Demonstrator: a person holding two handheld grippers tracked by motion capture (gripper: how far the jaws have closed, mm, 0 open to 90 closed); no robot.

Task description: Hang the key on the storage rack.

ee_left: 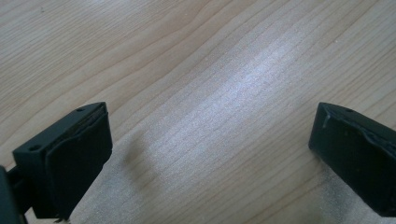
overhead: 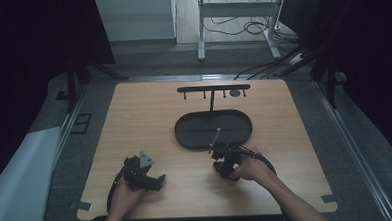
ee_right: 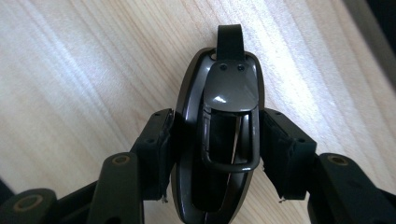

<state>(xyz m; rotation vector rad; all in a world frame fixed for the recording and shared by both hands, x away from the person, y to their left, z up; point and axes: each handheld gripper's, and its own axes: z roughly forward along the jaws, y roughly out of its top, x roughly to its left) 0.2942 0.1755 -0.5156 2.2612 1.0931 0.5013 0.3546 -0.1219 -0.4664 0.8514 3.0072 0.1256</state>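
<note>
Grabbing is the step now: the right claw squeezes a dark spoon on the bench. The left claw rests wide apart, holding nothing. Next, I think, lift the spoon toward the far rack.

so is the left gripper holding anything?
No, the left gripper has its jaws wide apart with just bare wooden table between them.

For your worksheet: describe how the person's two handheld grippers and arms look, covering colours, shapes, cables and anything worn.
Both grippers are black, each with two blocky jaws faced with flat pads. The left gripper carries a grey three-cornered plate on top. The right gripper has brass-coloured pivot pins on its jaw links. A black cable loops from each. No sleeves cover the forearms.
</note>
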